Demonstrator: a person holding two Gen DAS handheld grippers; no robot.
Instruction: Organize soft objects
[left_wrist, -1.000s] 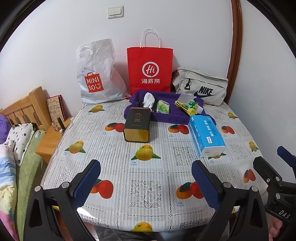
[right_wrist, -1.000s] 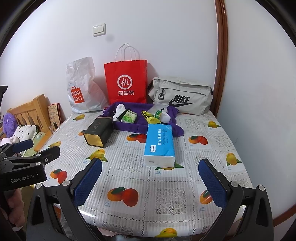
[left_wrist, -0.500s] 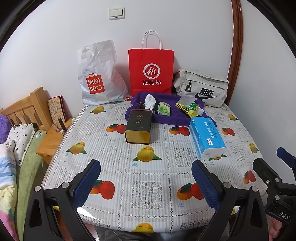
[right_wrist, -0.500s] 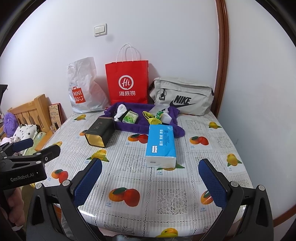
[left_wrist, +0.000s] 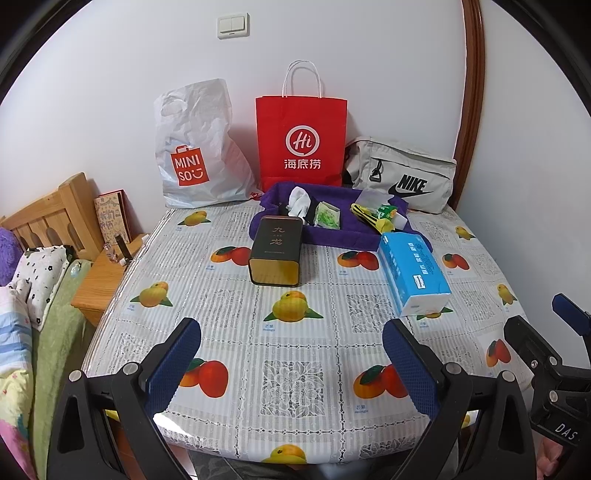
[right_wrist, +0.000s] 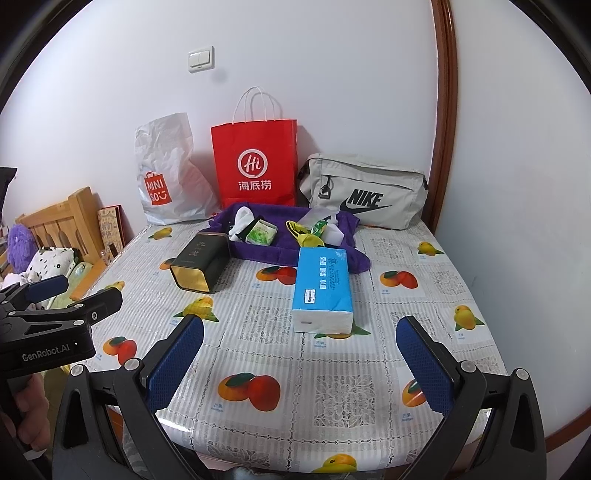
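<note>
Left gripper (left_wrist: 291, 354) and right gripper (right_wrist: 300, 352) both spread wide, empty, at the worktop (left_wrist: 229, 332) near edge. Tissue pack (right_wrist: 321, 288) touches the purple cloth (right_wrist: 280, 254); dark tin (right_wrist: 199, 266) beside it.

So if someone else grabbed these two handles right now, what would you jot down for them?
Left gripper: jaws open, empty, hovering over the near table edge.
Right gripper: the same, open and empty.
Blue tissue pack lies on the tablecloth, nearest the right gripper.
Purple cloth at the back holds white socks, a green packet and yellow-green bits.
Dark tin lies on its side beside it, open end towards the grippers.
Done: nothing gripped yet.
Left: all the sorting.
</note>
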